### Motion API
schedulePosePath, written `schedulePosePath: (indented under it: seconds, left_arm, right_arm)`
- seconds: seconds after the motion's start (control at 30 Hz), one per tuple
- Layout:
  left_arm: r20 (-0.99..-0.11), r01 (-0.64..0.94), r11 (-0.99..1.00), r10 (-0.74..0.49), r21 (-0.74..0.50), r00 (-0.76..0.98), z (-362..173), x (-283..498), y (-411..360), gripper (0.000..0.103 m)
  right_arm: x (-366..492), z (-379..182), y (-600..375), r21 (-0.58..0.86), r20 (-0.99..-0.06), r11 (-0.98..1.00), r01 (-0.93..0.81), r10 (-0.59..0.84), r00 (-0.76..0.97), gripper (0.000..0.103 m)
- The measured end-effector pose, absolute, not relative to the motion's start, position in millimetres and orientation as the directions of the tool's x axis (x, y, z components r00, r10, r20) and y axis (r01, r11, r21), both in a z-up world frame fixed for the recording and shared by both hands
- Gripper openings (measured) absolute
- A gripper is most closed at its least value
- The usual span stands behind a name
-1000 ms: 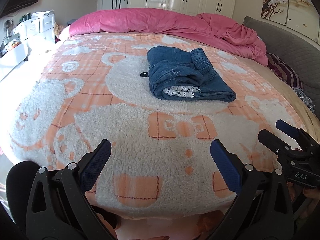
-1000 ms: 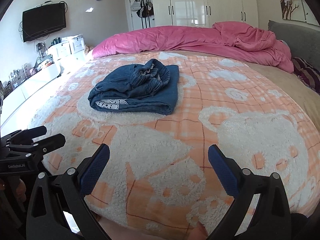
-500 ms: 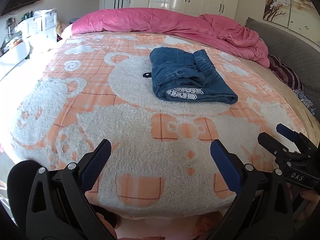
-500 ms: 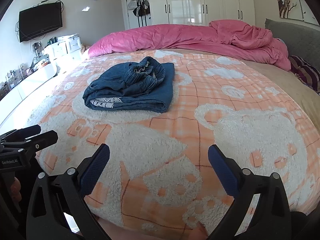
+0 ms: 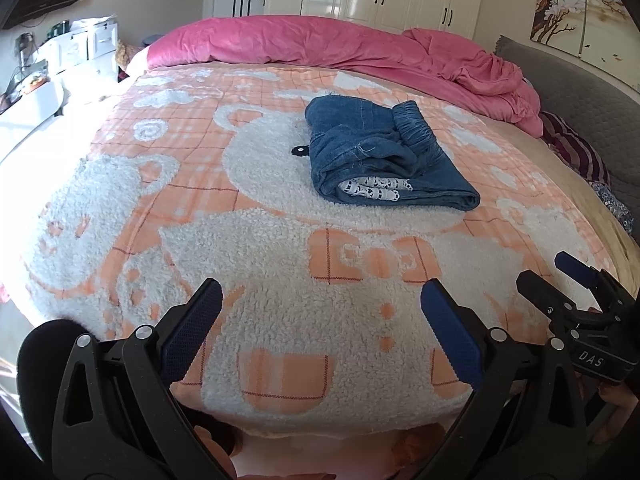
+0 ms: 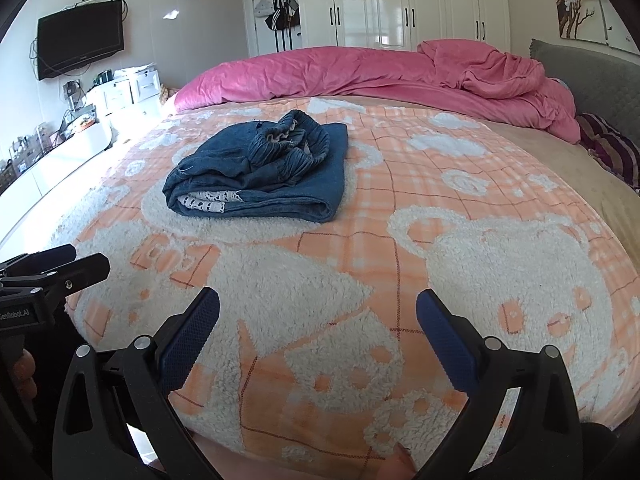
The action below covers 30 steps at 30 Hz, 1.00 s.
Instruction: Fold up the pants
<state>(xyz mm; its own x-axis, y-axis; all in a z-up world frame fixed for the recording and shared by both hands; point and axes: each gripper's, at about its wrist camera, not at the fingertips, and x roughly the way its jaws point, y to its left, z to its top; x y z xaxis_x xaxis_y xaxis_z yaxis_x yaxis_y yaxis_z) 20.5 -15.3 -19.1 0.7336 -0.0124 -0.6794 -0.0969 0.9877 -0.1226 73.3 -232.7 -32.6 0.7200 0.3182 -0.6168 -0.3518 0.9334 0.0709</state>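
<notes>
Looking along your left gripper (image 5: 322,312), you see its two blue-padded fingers spread wide with nothing between them, held above the near edge of the fleecy orange-and-white blanket (image 5: 256,240). The pants (image 5: 380,152), blue denim, lie folded into a compact bundle in the middle of the bed, well apart from both tools, with a patterned white lining showing at the near fold and the elastic waistband bunched on top. A small black tag (image 5: 299,151) pokes out at the bundle's left side. Your right gripper (image 5: 568,284) enters at the lower right edge, jaws parted. A pink duvet (image 5: 340,44) is heaped along the far side.

From your right wrist, that gripper (image 6: 318,312) also stands wide open and empty over the blanket (image 6: 400,280). The pants (image 6: 264,172) sit ahead and to the left, waistband ruffled upward. Your left gripper (image 6: 72,262) shows at the left edge, fingers apart. A television (image 6: 80,40) hangs on the far wall.
</notes>
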Motion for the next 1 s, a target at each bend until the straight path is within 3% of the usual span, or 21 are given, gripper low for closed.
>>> schedulePosePath:
  seconds: [1.0]
  left_arm:
    - [-0.679, -0.082, 0.986, -0.036, -0.142, 0.734, -16.7, 22.7, -14.9, 0.094]
  right_arm:
    - [75.9, -37.1, -232.0, 0.057, -0.631, 0.935, -0.349, 0.305, 0.714, 0.098]
